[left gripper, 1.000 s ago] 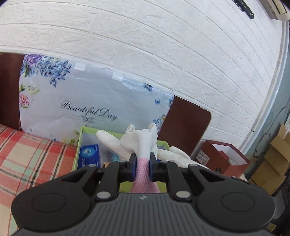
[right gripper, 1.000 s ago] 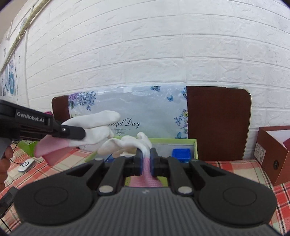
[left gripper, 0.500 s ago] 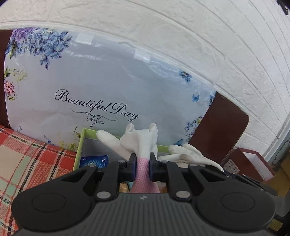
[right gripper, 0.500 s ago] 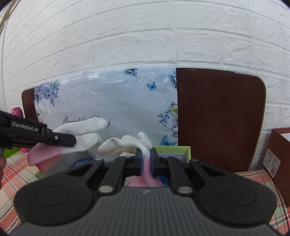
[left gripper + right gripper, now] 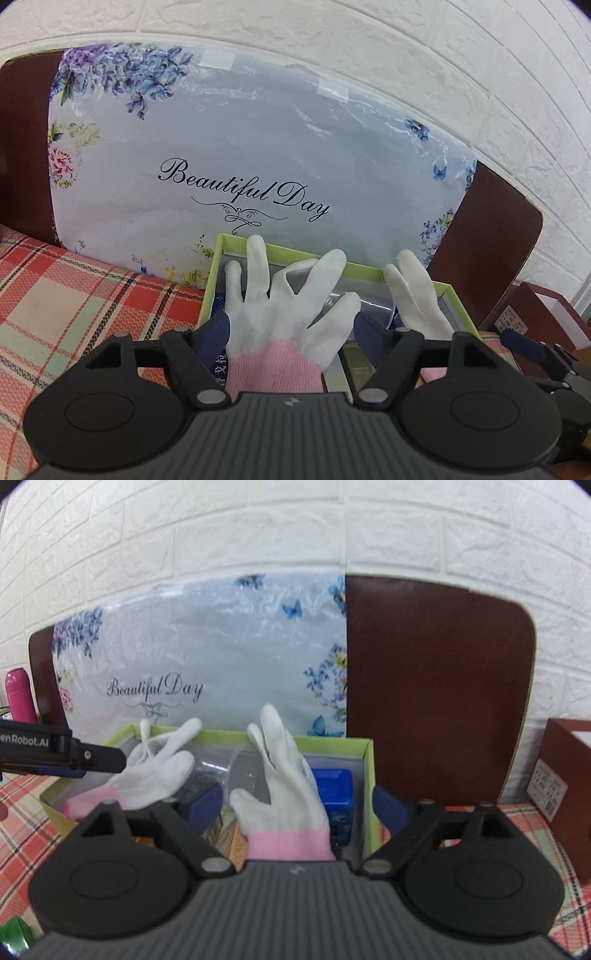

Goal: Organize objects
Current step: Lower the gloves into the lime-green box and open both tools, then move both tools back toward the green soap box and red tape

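We see both claws spread over the lime-green cardboard box [image 5: 295,254] that sits on the red plaid tabletop [image 5: 74,295], against a flowered panel printed "Beautiful Day" [image 5: 258,155]. The left claw [image 5: 291,330] is opening: its blue pads stand clear on either side of a white knit glove with a pink cuff [image 5: 284,321], which lies fingers forward over the box, no longer pinched. The right claw [image 5: 297,803] is likewise opening, with a second white glove with a pink cuff [image 5: 288,786] loose between its jaws, lying on the box's contents. Under that glove we make out a clear plastic wrapper [image 5: 236,764] and a blue box [image 5: 334,786] inside the green box; what lies beneath is hard to read. A dark brown board [image 5: 436,683] leans on the white brick wall [image 5: 295,528] behind.
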The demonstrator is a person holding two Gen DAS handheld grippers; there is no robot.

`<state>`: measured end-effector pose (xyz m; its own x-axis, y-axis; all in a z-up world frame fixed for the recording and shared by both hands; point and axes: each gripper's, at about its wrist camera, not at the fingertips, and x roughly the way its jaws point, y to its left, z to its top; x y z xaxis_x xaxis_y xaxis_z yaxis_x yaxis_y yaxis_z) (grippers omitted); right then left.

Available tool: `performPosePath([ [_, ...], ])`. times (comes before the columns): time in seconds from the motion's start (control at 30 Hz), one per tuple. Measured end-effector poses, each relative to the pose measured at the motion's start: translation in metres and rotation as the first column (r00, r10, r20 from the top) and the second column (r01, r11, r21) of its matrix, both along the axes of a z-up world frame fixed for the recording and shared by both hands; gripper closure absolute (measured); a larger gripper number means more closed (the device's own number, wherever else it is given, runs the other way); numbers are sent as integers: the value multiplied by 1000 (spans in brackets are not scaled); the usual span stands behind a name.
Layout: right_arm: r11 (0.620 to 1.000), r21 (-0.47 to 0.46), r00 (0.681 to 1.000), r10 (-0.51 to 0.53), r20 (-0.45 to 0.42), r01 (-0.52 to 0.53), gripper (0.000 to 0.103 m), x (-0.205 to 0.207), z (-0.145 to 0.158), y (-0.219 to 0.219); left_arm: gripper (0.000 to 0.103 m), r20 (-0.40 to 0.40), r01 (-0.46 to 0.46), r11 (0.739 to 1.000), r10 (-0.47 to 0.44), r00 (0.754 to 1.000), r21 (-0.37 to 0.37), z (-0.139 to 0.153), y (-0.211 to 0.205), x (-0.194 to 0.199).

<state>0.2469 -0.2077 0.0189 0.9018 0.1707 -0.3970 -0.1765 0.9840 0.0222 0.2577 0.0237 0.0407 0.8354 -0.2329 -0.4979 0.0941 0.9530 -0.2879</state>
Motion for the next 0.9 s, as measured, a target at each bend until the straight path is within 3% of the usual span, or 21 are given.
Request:
performPosePath([
  [0.07,1000,-4,1000,-1,27,1,1,-14,8,0,26,0,-18,1000,18,1000,25,12,-4,-13],
  [0.27,1000,12,999,-15,49,14,0,-63,35,0,21,25,-59,985,56,998,162,39,-18,-68],
  [0.53,999,44,999,24,47,-26,0,-132,53,0,21,30,-45,987,41,999,152,37,-22,-136],
  [0.9,998,65,1000,18,14,-19,0,-192,41,-3,21,-17,-59,987,62,998,148,16,-13,-188],
])
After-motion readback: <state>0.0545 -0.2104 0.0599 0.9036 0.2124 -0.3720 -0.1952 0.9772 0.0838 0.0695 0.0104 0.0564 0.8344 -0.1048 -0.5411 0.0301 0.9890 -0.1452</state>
